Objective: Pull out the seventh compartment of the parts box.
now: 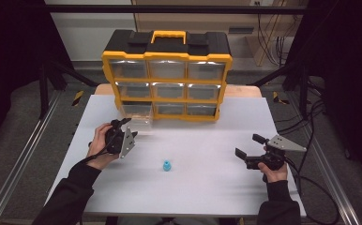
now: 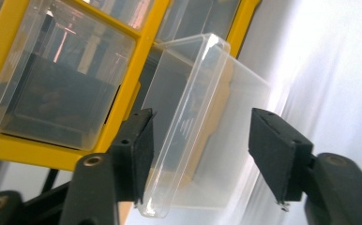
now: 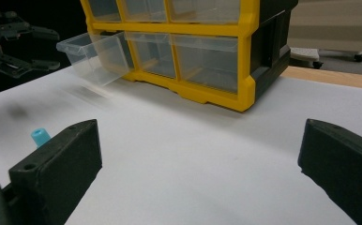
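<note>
A yellow and black drawer cabinet (image 1: 167,75) stands at the back of the white table (image 1: 202,187). Its bottom-left clear drawer (image 1: 138,114) is pulled out; this drawer (image 2: 202,126) (image 3: 92,56) looks empty. My left gripper (image 1: 127,129) is open just in front of the drawer, its jaws either side of the drawer's front corner without closing on it. A small blue piece (image 1: 167,165) (image 3: 39,137) sits on the table in the middle. My right gripper (image 1: 249,146) is open at the right, holding nothing.
The other clear drawers (image 1: 169,69) of the cabinet are shut. A wooden surface (image 3: 338,77) shows behind the white table. Metal rails (image 1: 19,159) and cables (image 1: 310,122) run along the floor beside the table.
</note>
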A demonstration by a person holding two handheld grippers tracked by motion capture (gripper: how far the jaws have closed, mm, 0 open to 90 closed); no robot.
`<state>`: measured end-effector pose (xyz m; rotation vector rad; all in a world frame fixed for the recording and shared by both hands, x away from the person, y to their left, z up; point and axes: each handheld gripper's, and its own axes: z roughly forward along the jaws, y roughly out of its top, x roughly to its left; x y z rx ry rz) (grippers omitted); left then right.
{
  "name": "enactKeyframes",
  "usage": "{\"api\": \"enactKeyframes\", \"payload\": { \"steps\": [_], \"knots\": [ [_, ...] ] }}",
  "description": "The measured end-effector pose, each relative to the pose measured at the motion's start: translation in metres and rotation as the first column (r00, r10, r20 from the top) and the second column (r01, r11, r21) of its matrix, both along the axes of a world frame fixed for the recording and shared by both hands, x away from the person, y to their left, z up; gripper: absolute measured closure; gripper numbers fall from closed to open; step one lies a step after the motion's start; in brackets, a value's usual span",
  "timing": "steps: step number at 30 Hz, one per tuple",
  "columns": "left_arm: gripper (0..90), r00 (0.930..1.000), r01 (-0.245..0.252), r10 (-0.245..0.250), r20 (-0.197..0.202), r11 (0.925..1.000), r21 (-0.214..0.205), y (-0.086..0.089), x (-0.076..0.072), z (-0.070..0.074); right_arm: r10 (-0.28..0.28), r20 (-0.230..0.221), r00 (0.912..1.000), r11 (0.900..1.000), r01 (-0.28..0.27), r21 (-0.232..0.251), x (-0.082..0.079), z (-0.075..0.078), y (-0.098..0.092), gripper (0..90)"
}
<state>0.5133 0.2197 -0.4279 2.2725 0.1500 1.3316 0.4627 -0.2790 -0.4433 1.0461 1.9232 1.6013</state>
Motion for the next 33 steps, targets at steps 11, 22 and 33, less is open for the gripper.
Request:
{"api": "enactKeyframes", "payload": {
  "steps": [11,22,33],
  "knots": [
    [30.1,0.9889,-0.074,0.041,-0.143,0.9692,-0.235,0.004,-0.002,0.012,0.003,0.001,1.0,1.0,-0.003,0.001,0.0,0.0,0.0,0.3],
    [20.2,0.9672,-0.122,0.006,-0.254,0.8891,-0.441,0.008,-0.005,0.021,0.003,0.001,1.0,1.0,-0.003,0.002,0.0,0.0,0.0,0.3],
    [16.0,0.9499,-0.15,-0.036,-0.311,0.8189,-0.554,0.008,-0.008,0.022,0.005,-0.001,1.0,1.0,-0.005,0.002,0.0,0.0,0.0,0.3]
  ]
}}
